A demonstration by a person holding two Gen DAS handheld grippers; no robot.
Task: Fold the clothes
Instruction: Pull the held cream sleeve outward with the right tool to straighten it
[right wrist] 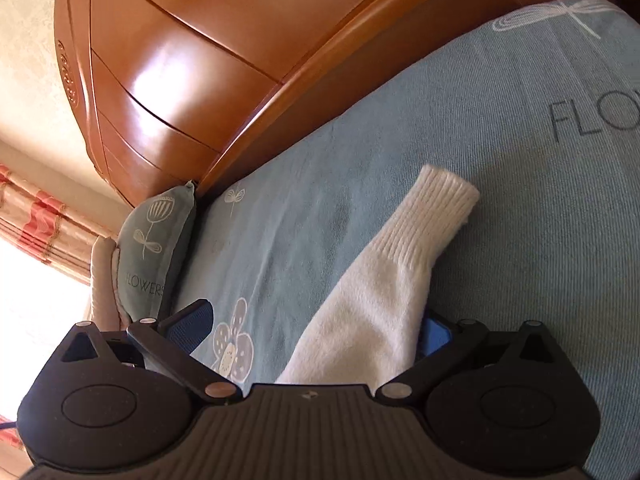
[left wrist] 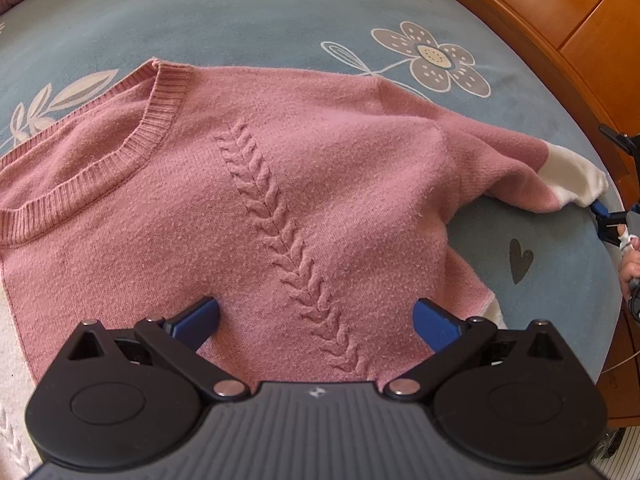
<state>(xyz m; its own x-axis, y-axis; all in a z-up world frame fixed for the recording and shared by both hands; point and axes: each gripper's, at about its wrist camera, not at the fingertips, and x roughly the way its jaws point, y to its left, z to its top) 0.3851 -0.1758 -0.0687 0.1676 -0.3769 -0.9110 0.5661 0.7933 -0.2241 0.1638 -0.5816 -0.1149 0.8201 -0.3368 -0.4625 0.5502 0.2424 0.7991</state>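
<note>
pink sweater spread on the bed, one sleeve lying across the right tongs

the left tongs (left wrist: 316, 322) are spread wide, hovering low over the pink sweater (left wrist: 248, 200) near its hem; whether the blue pads (left wrist: 196, 322) touch the knit i cannot tell. the sweater lies front up on the blue flowered bed cover (left wrist: 260, 20), collar toward 10 o'clock, one sleeve stretched out toward 3 o'clock. there the white cuff (left wrist: 576, 180) meets the right tongs (left wrist: 600, 210), seen at the frame edge with part of a hand (left wrist: 630, 268), mostly cut off. in the right wrist view the right tongs stand apart, the white sleeve end draped between them and covering most of the pad at 3 o'clock; contact is hidden. a pillow (right wrist: 156, 248) leans by the wooden headboard (right wrist: 192, 60).
</note>
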